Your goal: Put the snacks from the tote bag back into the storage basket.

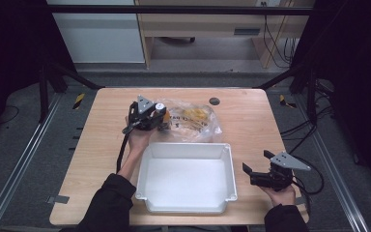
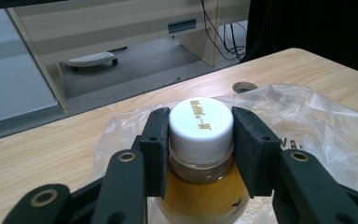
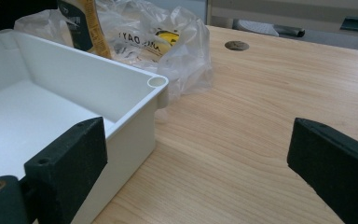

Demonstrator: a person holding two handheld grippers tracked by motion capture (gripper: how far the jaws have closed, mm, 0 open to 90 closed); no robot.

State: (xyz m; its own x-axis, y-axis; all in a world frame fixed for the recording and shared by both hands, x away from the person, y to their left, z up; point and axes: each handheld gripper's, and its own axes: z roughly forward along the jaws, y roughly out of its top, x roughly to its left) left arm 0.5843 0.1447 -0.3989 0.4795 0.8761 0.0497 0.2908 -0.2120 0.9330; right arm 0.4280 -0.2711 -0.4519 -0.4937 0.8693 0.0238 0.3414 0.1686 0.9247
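Black sleeves cover both forearms; each black claw (image 1: 160, 117) (image 1: 255, 166) carries a grey three-cornered plate and brass-ringed screw holes.

Count from here: one worktop (image 1: 101, 164), wood top, with one round cable hole (image 1: 214, 101) near its far edge. One white tray (image 1: 186, 205). One clear plastic bag (image 1: 207, 126), crumpled, with yellow packets inside; can't tell how many. One bottle (image 2: 200, 186), amber contents, with one white cap (image 2: 200, 122). Two grippers: left gripper (image 1: 149, 116) and right gripper (image 1: 258, 166), two black jaws each, so four jaws total. One grey three-cornered plate per gripper, two in all.
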